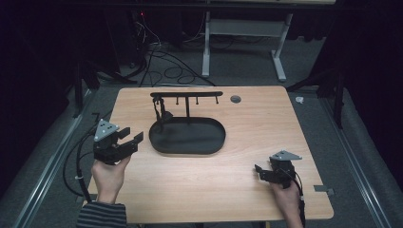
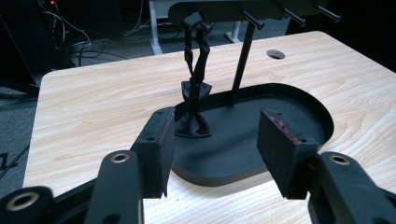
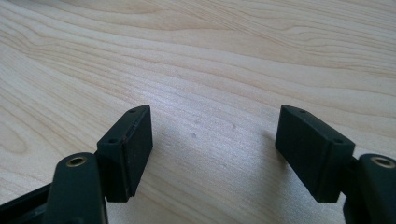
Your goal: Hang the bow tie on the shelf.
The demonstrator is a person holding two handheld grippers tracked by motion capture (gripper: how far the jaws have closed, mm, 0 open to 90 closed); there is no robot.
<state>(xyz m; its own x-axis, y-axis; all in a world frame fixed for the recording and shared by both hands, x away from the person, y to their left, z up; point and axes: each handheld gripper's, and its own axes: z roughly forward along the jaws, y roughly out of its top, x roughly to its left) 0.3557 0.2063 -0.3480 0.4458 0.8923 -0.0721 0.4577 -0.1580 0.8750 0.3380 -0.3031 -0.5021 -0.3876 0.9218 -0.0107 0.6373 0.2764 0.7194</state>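
Observation:
A black oval tray [image 1: 209, 142] lies in the middle of the wooden table [image 1: 247, 123]. From its far side rises a black rack [image 1: 186, 94], a bar with several pegs. A dark strap-like thing [image 1: 162, 114] hangs from the leftmost peg down to the tray. In the left gripper view the hanging thing [image 2: 196, 88] is straight ahead, beyond the jaws. My left gripper [image 1: 135, 134] is held left of the tray, pointed at it, and my left gripper [image 2: 215, 114] is open and empty. My right gripper [image 1: 263, 167] rests near the front right of the table; over bare wood, my right gripper [image 3: 215, 112] is open.
A round cable hole [image 1: 235, 99] sits in the tabletop behind the rack at the right. Cables [image 1: 166, 66] lie on the floor beyond the table, beside the white legs of another desk [image 1: 206, 47]. Dark stands flank the table on both sides.

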